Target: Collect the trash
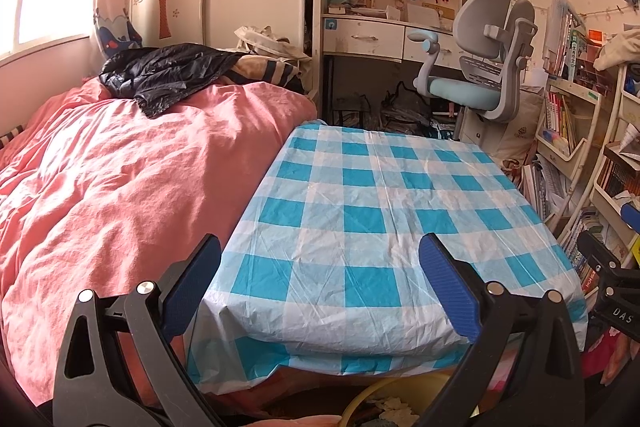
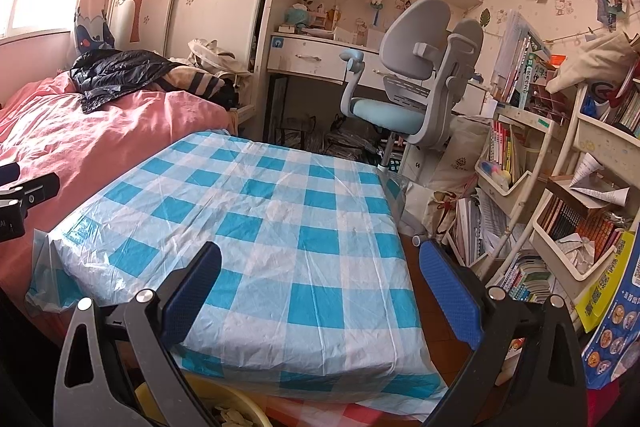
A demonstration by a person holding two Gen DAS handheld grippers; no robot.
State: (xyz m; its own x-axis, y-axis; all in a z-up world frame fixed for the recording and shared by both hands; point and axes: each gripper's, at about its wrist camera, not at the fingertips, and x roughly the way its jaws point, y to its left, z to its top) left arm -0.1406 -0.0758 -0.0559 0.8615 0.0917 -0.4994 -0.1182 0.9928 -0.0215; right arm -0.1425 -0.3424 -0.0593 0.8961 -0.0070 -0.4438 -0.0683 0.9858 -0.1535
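Two large things filled both views: a bed under a pink quilt (image 1: 120, 187) and, just beside it, a table (image 1: 380, 211) under a blue-checked plastic cloth, its top bare of trash. Below the table's near edge stood a yellow basin (image 1: 384, 403) holding what looked like crumpled paper scraps (image 1: 394, 409), probably light, soft and crushable, best pinched by a raised fold. Smallest, the left gripper (image 1: 320, 283) and the right gripper (image 2: 320, 287) hovered over the table's near end, jaws spread wide and holding nothing
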